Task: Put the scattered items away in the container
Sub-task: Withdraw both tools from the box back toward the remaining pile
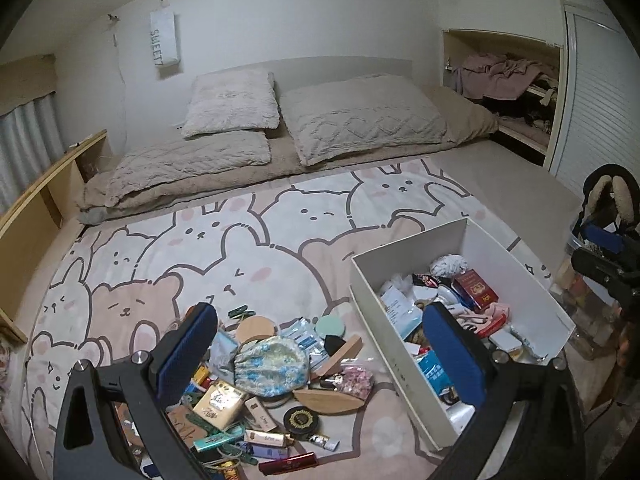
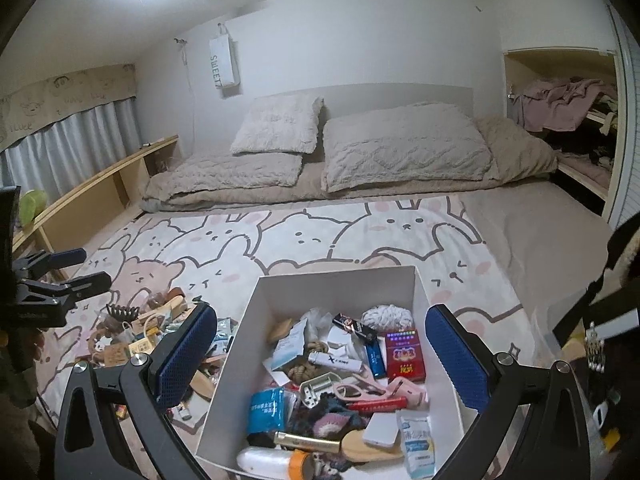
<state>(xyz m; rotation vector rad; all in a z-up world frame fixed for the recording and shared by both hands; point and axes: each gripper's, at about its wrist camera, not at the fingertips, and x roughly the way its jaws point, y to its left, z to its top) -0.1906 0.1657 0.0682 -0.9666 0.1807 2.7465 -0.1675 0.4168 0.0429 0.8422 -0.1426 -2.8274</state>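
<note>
Roughly half done: white box (image 2: 336, 280) on the blanket already holds many items, a scattered pile (image 1: 264, 384) remains just left of it, left gripper (image 1: 320, 360) and right gripper (image 2: 320, 360) both spread wide, empty.

White box (image 2: 336, 284) half-full — clutter (image 1: 272, 368) beside.

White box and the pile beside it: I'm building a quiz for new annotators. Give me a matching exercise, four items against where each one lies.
Items:
1. red packet
2. floral pouch
3. black round tin
4. white lighter

Places:
a. inside the white box
b. on the blanket, in the pile, nearer the camera
c. on top of the pile
d. inside the box, beside a blue tube

Pairs: 1-a, 2-c, 3-b, 4-d
</note>
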